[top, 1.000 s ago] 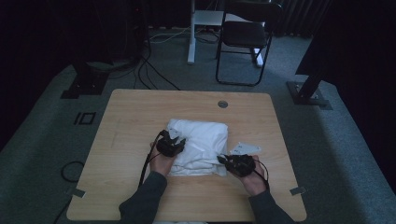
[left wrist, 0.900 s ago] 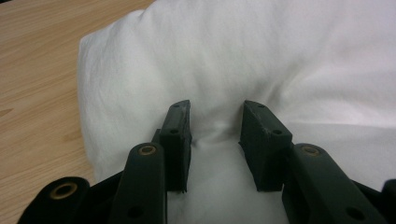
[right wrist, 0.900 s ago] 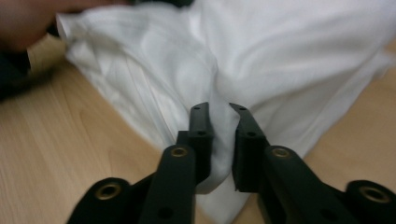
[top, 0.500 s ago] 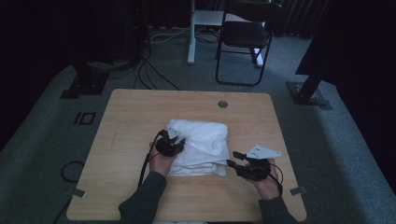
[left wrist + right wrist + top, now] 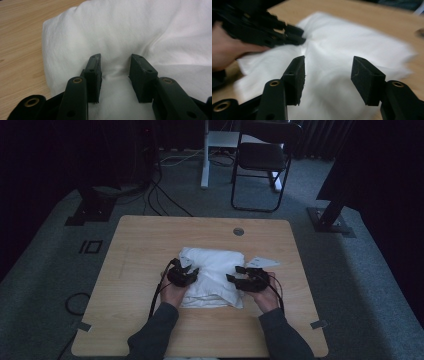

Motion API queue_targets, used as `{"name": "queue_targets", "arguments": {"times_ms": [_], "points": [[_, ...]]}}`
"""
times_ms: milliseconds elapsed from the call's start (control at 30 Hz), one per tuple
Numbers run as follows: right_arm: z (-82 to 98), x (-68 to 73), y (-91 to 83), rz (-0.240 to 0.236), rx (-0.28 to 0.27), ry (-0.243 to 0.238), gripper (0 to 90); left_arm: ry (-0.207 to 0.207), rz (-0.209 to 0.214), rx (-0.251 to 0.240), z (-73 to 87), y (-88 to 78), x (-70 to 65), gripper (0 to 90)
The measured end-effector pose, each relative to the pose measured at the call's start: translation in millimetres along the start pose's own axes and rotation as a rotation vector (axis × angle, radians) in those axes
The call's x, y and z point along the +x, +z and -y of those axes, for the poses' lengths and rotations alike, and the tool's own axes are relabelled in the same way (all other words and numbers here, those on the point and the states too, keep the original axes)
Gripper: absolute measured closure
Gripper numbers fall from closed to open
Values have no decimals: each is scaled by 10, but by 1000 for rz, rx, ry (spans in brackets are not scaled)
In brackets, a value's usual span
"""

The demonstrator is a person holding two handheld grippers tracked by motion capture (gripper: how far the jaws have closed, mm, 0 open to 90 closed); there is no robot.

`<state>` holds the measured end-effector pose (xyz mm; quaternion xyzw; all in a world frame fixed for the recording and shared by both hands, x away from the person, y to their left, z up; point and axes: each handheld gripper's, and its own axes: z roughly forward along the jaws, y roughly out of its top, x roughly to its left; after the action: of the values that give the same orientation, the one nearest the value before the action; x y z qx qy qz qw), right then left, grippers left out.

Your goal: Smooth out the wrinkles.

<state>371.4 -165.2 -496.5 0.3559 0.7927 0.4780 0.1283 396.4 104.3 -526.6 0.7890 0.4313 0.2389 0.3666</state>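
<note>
Since half a second ago the right hand-held gripper (image 5: 241, 273) has swung back from the bare counter (image 5: 145, 245) at the cloth's right toward the folded white cloth (image 5: 215, 270), and its jaws have just been opening; in the right gripper view they stand wide apart with nothing pinched between them, the cloth (image 5: 352, 75) lying straight ahead and just below the fingertips. The left hand-held gripper (image 5: 186, 266) has kept its place on the cloth's left edge, and in the left gripper view its jaws sit part-closed with a soft ridge of fabric (image 5: 115, 72) bunched between them; whether the pads really bite that ridge I cannot tell. The cloth lies near the middle of the counter, a little toward the person, its longer side running away from them, with one hand-held gripper at each flank. So the relation that matters is this: the free right edge lies just to the left of the right hand-held gripper, nearer to it than to the left one, which looks to be anchoring. A small white scrap (image 5: 262, 262) rests on the counter just beyond the right hand (image 5: 262, 292).
</note>
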Motion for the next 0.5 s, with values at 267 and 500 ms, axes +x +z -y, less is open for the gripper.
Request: {"name": "queue_targets", "arguments": {"times_ms": [267,500], "points": [[220,-63,392,49,155,5,418,13,2,-11,-2,18,6,602],[264,-94,449,59,167,9,411,15,2,-19,-22,45,15,594]]}}
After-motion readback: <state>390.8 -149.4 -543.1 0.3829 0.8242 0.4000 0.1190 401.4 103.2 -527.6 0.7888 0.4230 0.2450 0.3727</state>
